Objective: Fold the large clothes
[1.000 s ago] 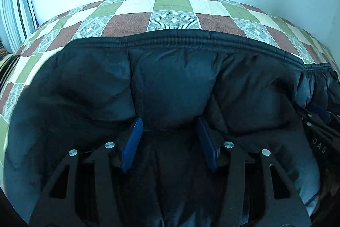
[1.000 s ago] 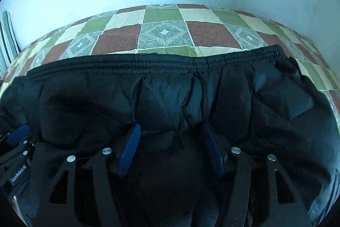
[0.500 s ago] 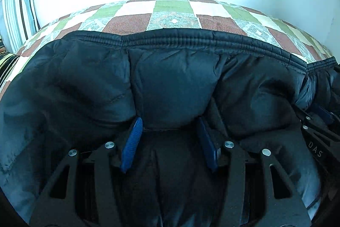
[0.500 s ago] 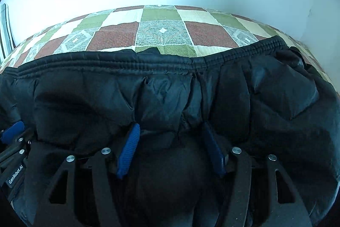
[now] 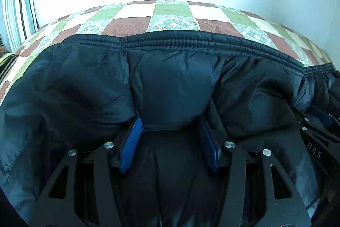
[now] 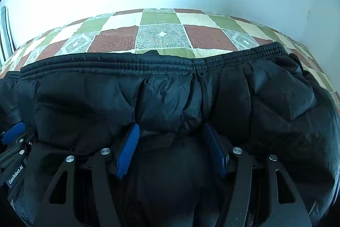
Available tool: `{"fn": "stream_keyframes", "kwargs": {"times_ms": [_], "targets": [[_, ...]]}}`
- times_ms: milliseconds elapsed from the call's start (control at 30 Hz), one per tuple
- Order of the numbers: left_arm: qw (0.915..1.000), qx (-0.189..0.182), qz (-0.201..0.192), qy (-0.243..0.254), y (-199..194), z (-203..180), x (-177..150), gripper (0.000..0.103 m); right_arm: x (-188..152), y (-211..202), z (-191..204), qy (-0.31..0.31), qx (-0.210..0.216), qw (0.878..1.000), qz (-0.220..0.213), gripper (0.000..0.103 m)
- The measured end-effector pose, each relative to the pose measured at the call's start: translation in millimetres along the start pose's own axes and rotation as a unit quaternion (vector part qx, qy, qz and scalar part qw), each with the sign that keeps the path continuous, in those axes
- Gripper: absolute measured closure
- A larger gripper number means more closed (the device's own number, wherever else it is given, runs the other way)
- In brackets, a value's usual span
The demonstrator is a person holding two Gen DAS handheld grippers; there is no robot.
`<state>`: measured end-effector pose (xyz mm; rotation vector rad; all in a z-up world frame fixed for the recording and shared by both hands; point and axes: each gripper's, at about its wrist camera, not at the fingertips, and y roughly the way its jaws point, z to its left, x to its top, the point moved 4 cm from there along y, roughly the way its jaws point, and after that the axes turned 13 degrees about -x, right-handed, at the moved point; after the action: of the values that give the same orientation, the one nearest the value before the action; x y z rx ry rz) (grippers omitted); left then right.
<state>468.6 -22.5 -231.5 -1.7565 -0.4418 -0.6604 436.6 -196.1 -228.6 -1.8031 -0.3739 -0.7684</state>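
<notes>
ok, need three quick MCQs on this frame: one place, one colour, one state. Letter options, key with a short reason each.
1. Where does the jacket lie?
A) on the checked bedspread
B) on a hanger
C) in a basket

2. Pad colour on the tools?
A) red
B) blue
C) white

3. What is between the pads of the left tool and the right tool?
A) nothing
B) a bulge of jacket
C) a pillow

Key: A, checks show past its ribbed hem; B, the pads are blue; C is wrong, B: padding fills both gaps.
</notes>
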Motion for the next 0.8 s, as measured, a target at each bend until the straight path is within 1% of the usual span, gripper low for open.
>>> {"fn": "stream_keyframes", "kwargs": {"times_ms": [33, 100, 133, 167, 200, 267, 333, 433, 500, 533, 567, 600, 667, 700, 767, 800], "targets": [[1.0, -0.007, 0.002, -0.003, -3, 0, 1, 0.044, 2, -4, -3, 0.004, 0.008, 1.0, -0.002, 0.038], [0.9997, -0.021, 0.003, -0.009, -14, 1, 4, 0.036, 6, -12, -9, 0.013, 0.018, 1.0, -0.005, 0.035], [0.9996, -0.024, 0.002, -0.012, -20, 2, 4, 0.031, 8, -22, -17, 0.02, 0.021, 1.0, -0.009, 0.032], [0.9995, -0.027, 0.001, -0.018, -28, 4, 4, 0.029, 9, -30, -23, 0.025, 0.021, 0.999, -0.013, 0.029], [0.999, -0.034, -0.006, -0.03, -42, 8, 1, 0.029, 10, -42, -33, 0.032, 0.023, 0.999, -0.02, 0.027], [0.9966, -0.046, -0.03, -0.061, -72, 21, -8, 0.021, 10, -62, -56, 0.044, 0.033, 0.998, -0.033, 0.022], [0.9941, -0.053, -0.045, -0.083, -97, 35, -19, 0.021, 6, -78, -84, 0.05, 0.034, 0.998, -0.036, 0.022], [0.9901, -0.043, -0.062, -0.118, -140, 64, -46, 0.02, -11, -92, -135, 0.068, 0.024, 0.997, -0.021, 0.021], [0.987, -0.03, -0.08, -0.136, -166, 82, -63, 0.017, -30, -96, -171, 0.089, 0.017, 0.996, -0.004, 0.021], [0.9843, -0.014, -0.092, -0.15, -177, 92, -71, 0.015, -41, -96, -185, 0.098, 0.02, 0.995, 0.005, 0.021], [0.9793, -0.007, -0.107, -0.171, -189, 105, -82, 0.014, -49, -95, -193, 0.104, 0.023, 0.994, 0.014, 0.021], [0.9755, -0.012, -0.114, -0.188, -193, 113, -88, 0.014, -57, -94, -200, 0.109, 0.03, 0.993, 0.024, 0.021], [0.9668, -0.042, -0.112, -0.226, -193, 125, -103, 0.012, -73, -88, -208, 0.121, 0.05, 0.99, 0.044, 0.021], [0.9627, -0.054, -0.111, -0.241, -189, 130, -107, 0.012, -78, -84, -210, 0.127, 0.059, 0.989, 0.052, 0.021], [0.9521, -0.083, -0.117, -0.27, -182, 134, -113, 0.012, -87, -74, -209, 0.139, 0.076, 0.985, 0.07, 0.021], [0.9491, -0.092, -0.12, -0.277, -179, 136, -114, 0.012, -90, -70, -207, 0.142, 0.082, 0.983, 0.078, 0.021]]}}
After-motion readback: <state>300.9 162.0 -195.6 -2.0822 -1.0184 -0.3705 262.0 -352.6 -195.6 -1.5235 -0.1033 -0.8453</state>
